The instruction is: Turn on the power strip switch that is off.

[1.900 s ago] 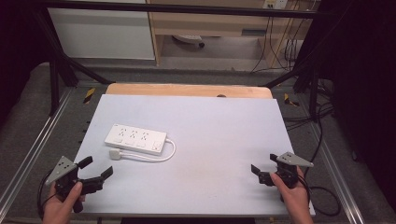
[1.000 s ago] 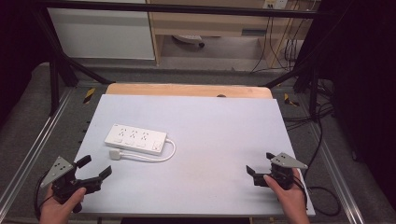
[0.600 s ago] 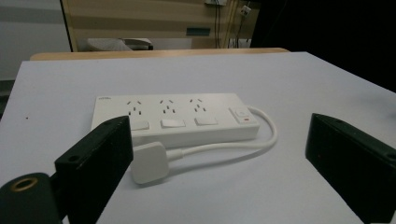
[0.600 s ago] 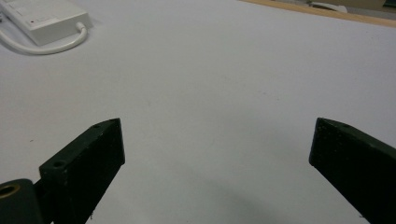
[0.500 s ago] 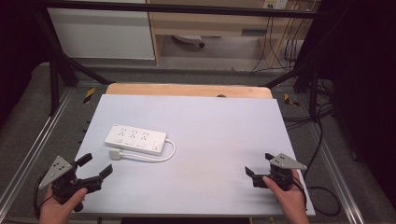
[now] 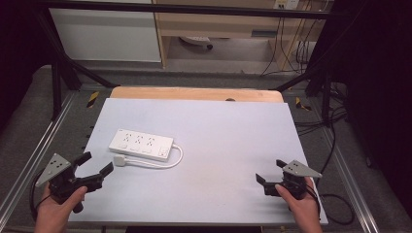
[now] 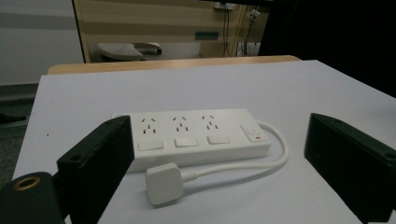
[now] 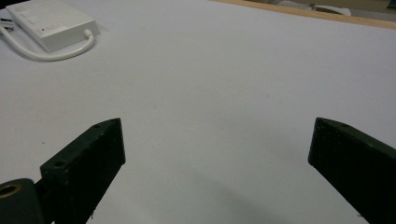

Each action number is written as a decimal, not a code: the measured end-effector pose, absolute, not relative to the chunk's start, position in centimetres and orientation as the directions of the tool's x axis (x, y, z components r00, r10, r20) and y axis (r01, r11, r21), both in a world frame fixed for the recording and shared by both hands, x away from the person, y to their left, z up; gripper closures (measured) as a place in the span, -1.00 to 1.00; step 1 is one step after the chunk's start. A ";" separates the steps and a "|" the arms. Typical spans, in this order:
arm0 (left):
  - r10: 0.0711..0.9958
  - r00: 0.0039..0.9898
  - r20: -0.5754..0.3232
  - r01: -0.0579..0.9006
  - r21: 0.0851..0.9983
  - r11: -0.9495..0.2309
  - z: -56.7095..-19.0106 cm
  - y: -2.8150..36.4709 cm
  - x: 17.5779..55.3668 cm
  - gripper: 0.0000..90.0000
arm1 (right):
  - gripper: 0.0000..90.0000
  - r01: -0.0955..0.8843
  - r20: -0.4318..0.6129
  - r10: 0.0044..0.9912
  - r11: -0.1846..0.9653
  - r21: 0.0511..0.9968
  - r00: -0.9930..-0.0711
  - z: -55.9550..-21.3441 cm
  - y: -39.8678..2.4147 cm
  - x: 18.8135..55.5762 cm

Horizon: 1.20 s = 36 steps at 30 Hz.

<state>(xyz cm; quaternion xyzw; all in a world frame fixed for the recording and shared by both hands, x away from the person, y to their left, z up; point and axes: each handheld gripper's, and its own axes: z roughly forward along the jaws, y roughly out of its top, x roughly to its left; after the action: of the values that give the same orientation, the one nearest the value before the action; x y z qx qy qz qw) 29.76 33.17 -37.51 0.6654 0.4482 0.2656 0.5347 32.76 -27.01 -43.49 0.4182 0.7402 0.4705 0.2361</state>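
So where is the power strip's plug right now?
In the high view the plug lies on the table's left half, just in front of the white power strip. The open left tongs are its nearest neighbour, not touching it.

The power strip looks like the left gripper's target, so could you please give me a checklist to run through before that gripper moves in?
1. Left gripper open: ok, jaws wide apart.
2. Power strip framed between the jaws in the left gripper view: ok.
3. Plug and cord lie in front of the strip, across the approach: not ok.
4. Right gripper open, well away from the strip: ok.
5. Switch positions on the strip: cannot tell.
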 end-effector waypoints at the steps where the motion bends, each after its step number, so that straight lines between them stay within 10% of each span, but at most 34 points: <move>1: 0.880 0.459 -0.123 0.314 0.949 -0.031 -37.5 33.2 29.8 -0.81 | -0.90 0.398 0.045 0.842 0.207 0.894 -0.538 -43.5 -27.0 32.8; 36: 0.890 0.447 -0.090 0.334 0.940 -0.073 -36.5 33.0 33.4 -0.80 | -0.92 0.399 0.052 0.849 0.192 0.897 -0.526 -43.5 -27.3 32.8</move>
<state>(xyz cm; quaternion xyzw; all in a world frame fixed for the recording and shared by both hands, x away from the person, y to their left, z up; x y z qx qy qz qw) 33.35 33.04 -36.49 0.6800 0.4501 0.2719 0.5109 32.76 -27.28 -43.46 0.4248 0.7343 0.4729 0.2381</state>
